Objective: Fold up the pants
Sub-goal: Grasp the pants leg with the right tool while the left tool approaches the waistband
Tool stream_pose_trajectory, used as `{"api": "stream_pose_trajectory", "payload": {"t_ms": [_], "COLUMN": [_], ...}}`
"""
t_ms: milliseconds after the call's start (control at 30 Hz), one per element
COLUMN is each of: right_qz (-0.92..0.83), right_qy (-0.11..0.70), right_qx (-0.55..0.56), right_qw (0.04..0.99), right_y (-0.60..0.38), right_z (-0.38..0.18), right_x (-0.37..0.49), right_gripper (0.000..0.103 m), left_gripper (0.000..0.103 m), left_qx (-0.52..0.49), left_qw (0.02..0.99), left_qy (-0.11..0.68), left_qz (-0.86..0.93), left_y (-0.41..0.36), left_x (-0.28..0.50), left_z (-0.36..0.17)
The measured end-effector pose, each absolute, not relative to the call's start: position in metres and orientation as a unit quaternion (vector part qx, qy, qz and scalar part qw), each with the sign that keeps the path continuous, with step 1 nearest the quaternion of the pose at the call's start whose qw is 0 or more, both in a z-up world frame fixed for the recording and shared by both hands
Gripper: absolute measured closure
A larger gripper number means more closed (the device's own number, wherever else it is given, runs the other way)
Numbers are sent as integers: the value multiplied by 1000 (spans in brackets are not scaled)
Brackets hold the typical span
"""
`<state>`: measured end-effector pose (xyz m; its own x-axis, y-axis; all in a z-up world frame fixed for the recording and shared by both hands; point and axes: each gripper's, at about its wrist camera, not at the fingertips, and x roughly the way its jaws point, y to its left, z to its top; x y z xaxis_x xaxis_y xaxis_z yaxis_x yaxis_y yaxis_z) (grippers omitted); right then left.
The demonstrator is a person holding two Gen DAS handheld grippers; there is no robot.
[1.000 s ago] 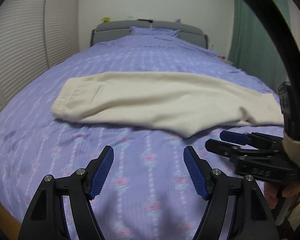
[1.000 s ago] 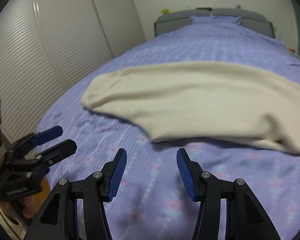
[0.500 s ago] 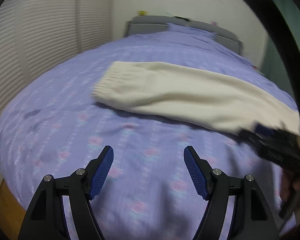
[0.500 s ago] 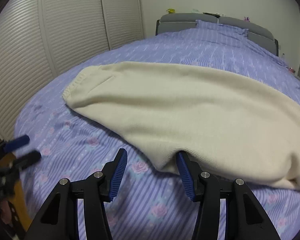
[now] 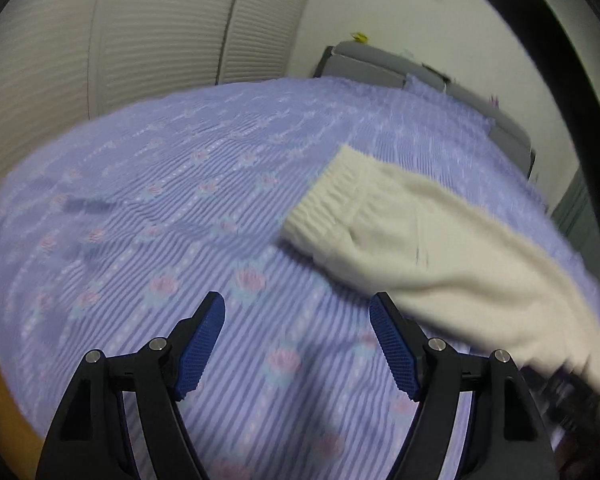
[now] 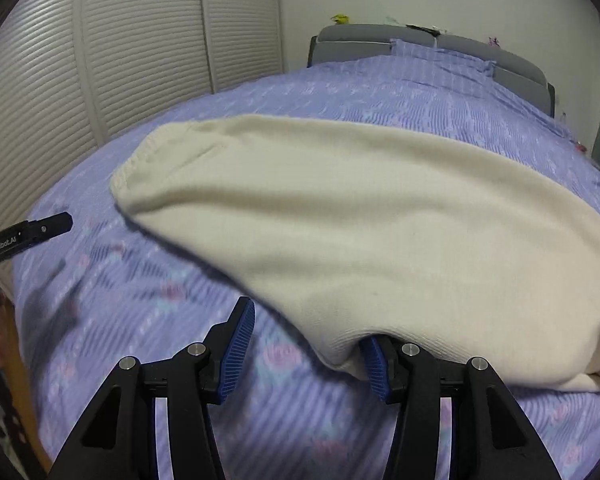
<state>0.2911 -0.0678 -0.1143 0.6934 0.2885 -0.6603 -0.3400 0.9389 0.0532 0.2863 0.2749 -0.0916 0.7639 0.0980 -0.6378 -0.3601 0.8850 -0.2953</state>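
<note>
Gaping over the bedspread (image 6: 148, 320), right gripper (image 6: 304, 346) may pinch it: pants (image 6: 340, 220) only drape its right finger.

A home bedroom. A bed (image 6: 380, 92) with a lavender floral striped bedspread (image 5: 180, 240) fills the room, with a grey padded headboard (image 6: 352, 40), a matching pillow (image 6: 440, 56), and white louvred wardrobe doors (image 6: 120, 60) along one wall.
</note>
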Motion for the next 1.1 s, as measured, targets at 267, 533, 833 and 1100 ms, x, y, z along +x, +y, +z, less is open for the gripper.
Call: {"api": "stream_pose_trajectory", "payload": {"t_ms": [267, 533, 833, 1100], "right_qz": [135, 88, 58, 57], "right_qy": [366, 398, 431, 448], "right_qx": [-56, -67, -82, -97], "right_qw": [919, 911, 896, 887], "right_y": [-56, -48, -31, -29], "right_z": [-128, -125, -130, -133], "right_x": [283, 288, 270, 271], "right_gripper": [56, 77, 85, 84], "left_gripper": [28, 49, 41, 27], "left_qx": [-229, -183, -128, -102], "left_qw": [901, 896, 889, 885], "left_qy": [360, 385, 413, 423], "left_qz": [74, 128, 150, 163], "left_y": [281, 269, 266, 264], "left_x": [355, 402, 420, 428], "left_z": [-105, -108, -114, -109]}}
